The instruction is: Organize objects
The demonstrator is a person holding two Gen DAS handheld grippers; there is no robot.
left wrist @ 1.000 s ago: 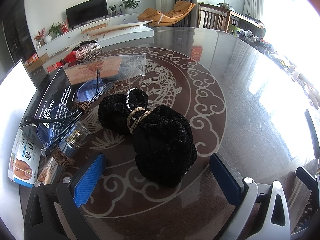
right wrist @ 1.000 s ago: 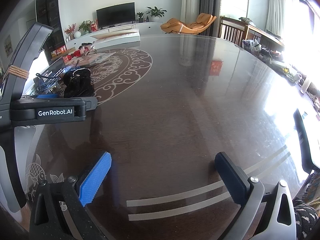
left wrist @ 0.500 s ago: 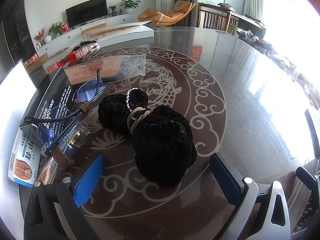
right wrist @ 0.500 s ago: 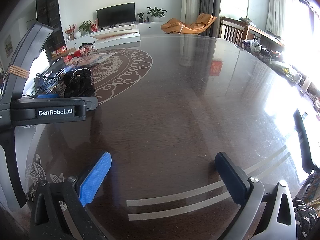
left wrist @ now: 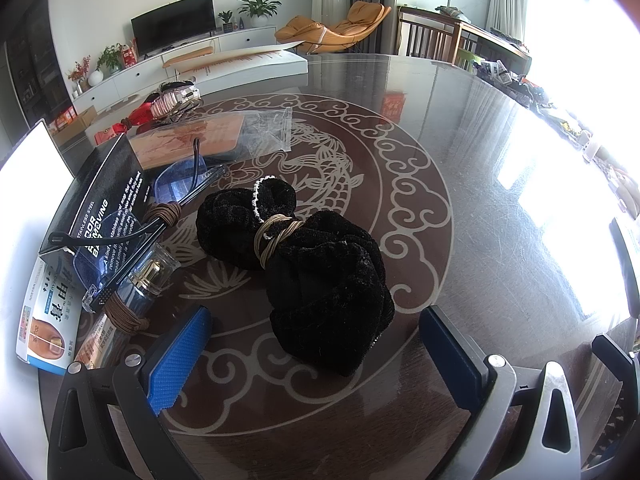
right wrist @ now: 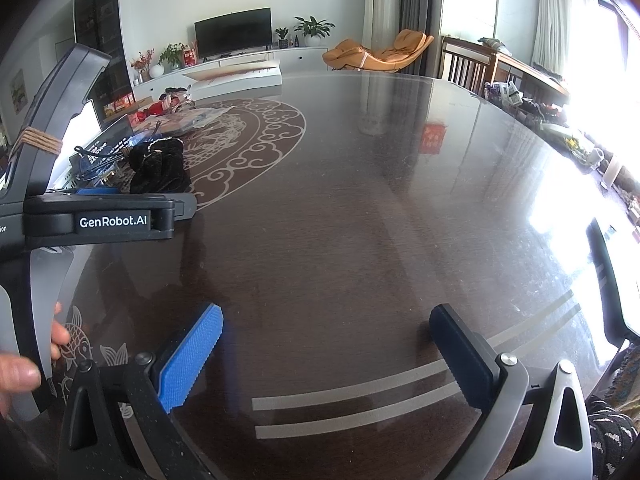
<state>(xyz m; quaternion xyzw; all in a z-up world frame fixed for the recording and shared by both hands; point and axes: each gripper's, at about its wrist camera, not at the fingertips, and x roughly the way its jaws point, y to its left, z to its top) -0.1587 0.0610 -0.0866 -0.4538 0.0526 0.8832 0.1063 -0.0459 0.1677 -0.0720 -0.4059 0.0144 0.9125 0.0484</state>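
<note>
A black velvet bundle (left wrist: 320,268) tied with tan bands and a beaded ring lies on the dark glass table (left wrist: 500,220). My left gripper (left wrist: 316,344) stands open just in front of it, the bundle's near end between the blue pads (left wrist: 180,356). To the left lie a black box (left wrist: 100,200), a blue plastic case (left wrist: 176,184), a small glass bottle (left wrist: 140,284) wrapped in brown cord, and a medicine box (left wrist: 44,320). My right gripper (right wrist: 328,344) is open over bare table, nothing between its fingers. The bundle (right wrist: 160,168) shows far left there, beyond the left gripper body (right wrist: 100,216).
A clear zip bag over an orange card (left wrist: 208,140), a watch (left wrist: 172,100) and red items lie at the back left. A person's fingers (right wrist: 24,364) show at the left edge of the right wrist view. A white box (left wrist: 248,64) sits at the table's far edge.
</note>
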